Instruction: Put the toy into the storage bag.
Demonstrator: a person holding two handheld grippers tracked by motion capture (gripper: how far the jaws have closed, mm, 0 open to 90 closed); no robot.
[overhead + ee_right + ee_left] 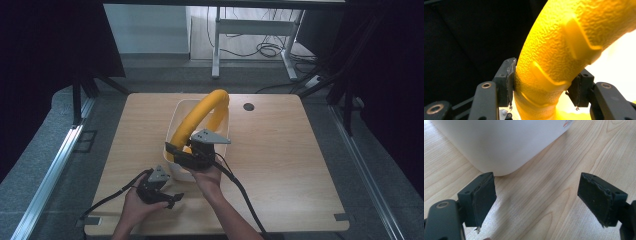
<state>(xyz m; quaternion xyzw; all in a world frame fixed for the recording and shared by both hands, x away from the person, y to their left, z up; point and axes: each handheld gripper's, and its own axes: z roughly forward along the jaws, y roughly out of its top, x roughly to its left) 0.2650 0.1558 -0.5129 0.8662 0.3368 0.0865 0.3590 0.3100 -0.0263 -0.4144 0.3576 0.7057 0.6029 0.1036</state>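
Note:
A thick yellow curved tube (200,116) with a rough, ribbed skin arches up out of a white bin (176,116) in the middle of the wooden table. My right gripper (186,151) is shut on the yellow tube's near end, above the bin's front rim; in the right gripper view the yellow tube (554,60) is squeezed between both pads. My left gripper (172,197) rests low on the table, near the bin's front left corner, open. In the left gripper view its jaws stand wide apart over bare wood, with the white bin (506,142) just beyond them.
The wooden table (280,150) has a dark round hole (248,106) at its back right. Black cables trail from both grippers toward the near edge. Dark curtains flank the table, and a white desk frame (250,30) stands on the floor behind.

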